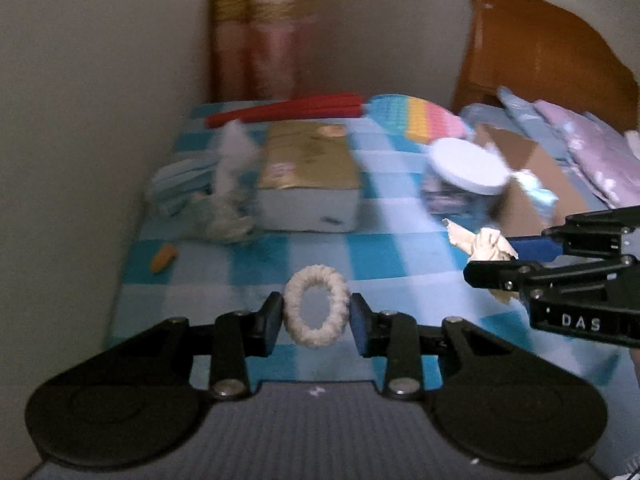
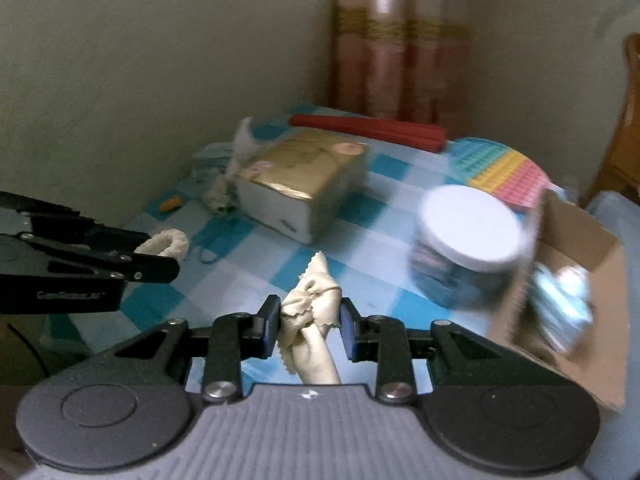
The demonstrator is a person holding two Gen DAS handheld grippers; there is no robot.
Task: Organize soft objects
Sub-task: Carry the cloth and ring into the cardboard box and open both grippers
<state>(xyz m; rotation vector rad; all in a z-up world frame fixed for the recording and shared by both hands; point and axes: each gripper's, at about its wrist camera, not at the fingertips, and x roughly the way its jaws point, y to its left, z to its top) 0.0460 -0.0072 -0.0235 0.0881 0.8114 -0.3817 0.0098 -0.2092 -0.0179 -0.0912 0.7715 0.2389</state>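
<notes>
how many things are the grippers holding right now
2. A white scrunchie sits between the left gripper's jaws, and a crumpled beige cloth is clamped in the right gripper's jaws. Nothing else looks held.

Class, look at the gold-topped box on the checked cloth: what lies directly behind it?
Behind the gold-topped box lies a long red roll near the curtain. The cloth between them is hidden by the box.
</notes>
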